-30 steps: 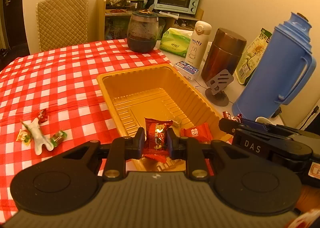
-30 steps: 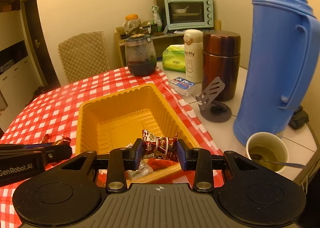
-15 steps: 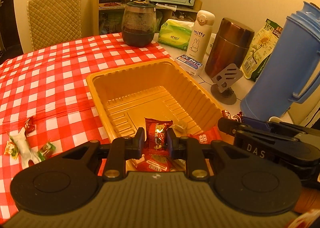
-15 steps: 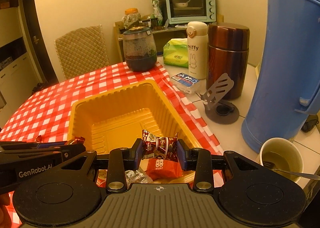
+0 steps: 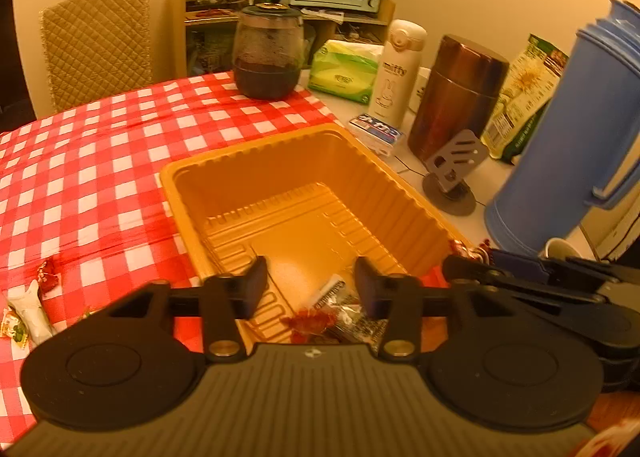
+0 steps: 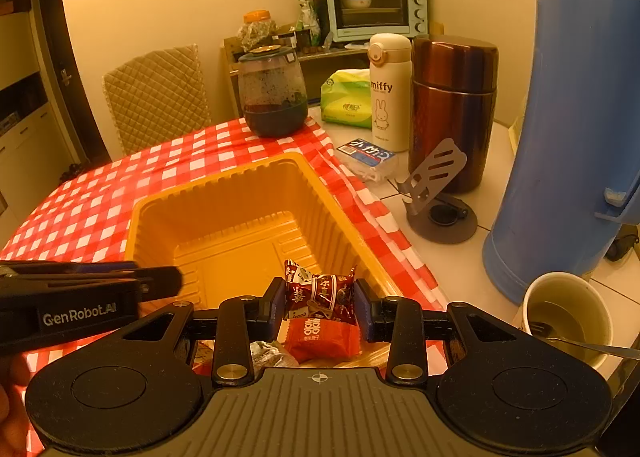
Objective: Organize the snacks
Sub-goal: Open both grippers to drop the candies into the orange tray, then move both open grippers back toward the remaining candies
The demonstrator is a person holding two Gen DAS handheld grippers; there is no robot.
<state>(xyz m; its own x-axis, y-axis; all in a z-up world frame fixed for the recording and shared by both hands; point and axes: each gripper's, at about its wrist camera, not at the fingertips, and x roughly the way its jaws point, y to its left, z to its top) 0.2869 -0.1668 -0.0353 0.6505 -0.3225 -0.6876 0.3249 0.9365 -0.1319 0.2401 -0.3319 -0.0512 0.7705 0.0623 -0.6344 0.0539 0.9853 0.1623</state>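
A yellow plastic tray point(image 5: 240, 161) point(image 6: 224, 193) sits on the red checked tablecloth. My left gripper point(image 5: 311, 284) is open and empty above the tray's near end; a red snack point(image 5: 308, 321) and a silver-wrapped snack point(image 5: 352, 321) lie in the tray below it. My right gripper point(image 6: 319, 303) is shut on a dark red wrapped candy point(image 6: 320, 291) over the tray's near end, above an orange-red packet point(image 6: 322, 337) lying in the tray. Each gripper shows at the edge of the other's view.
Loose candies point(image 5: 28, 309) lie on the cloth at the left. A blue thermos point(image 6: 580, 129), a cup with a spoon point(image 6: 568, 317), a brown flask point(image 6: 454, 109), a miffy bottle point(image 6: 386, 93), a phone stand point(image 6: 436, 193) and a dark jar point(image 6: 274, 93) stand right and behind.
My left gripper opened and let the red snack fall into the tray. My right gripper still holds its candy over the tray.
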